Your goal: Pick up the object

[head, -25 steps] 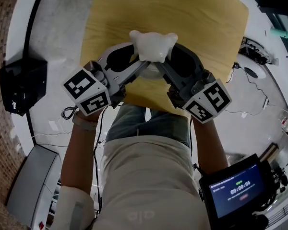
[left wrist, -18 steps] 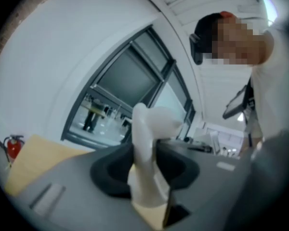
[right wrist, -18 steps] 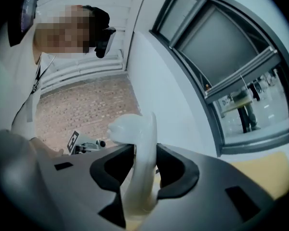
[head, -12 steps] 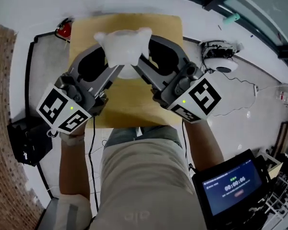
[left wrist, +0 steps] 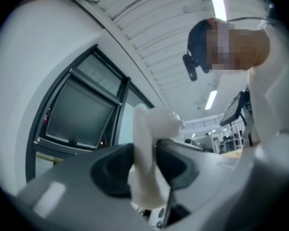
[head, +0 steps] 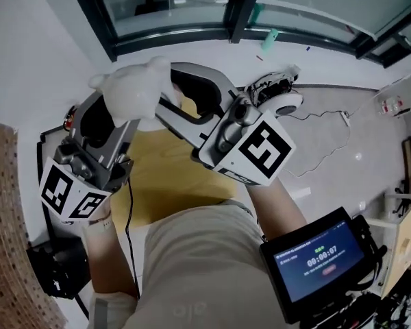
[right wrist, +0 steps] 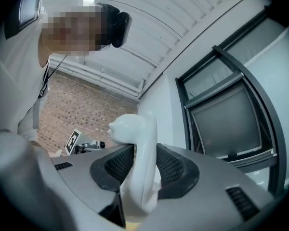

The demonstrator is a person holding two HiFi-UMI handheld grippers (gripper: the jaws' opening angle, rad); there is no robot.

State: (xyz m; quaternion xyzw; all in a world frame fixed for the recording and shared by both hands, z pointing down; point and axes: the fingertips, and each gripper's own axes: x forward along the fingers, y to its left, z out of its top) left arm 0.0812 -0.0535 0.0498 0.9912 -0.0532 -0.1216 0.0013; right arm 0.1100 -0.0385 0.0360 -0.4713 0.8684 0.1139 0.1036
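Note:
The white glossy object [head: 132,91], with two ear-like bumps on its rim, is held up in the air between both grippers, well above the wooden table [head: 166,178]. My left gripper [head: 120,117] grips its left side and my right gripper [head: 170,99] grips its right side. In the left gripper view the object's thin wall [left wrist: 145,146] is pinched between the dark pads of the left gripper [left wrist: 146,163]. The right gripper view shows the same white wall [right wrist: 142,143] clamped by the right gripper [right wrist: 144,170]. The object's underside is hidden.
Dark window frames [head: 171,29] run across the back. On the floor to the right lie a white round device [head: 288,104] and a loose cable [head: 329,125]. A handheld screen [head: 322,262] sits at lower right, and a black box [head: 58,274] at lower left.
Both grippers have carried the white object upward and away from the table. The head view has swung up from the tabletop toward the windows.

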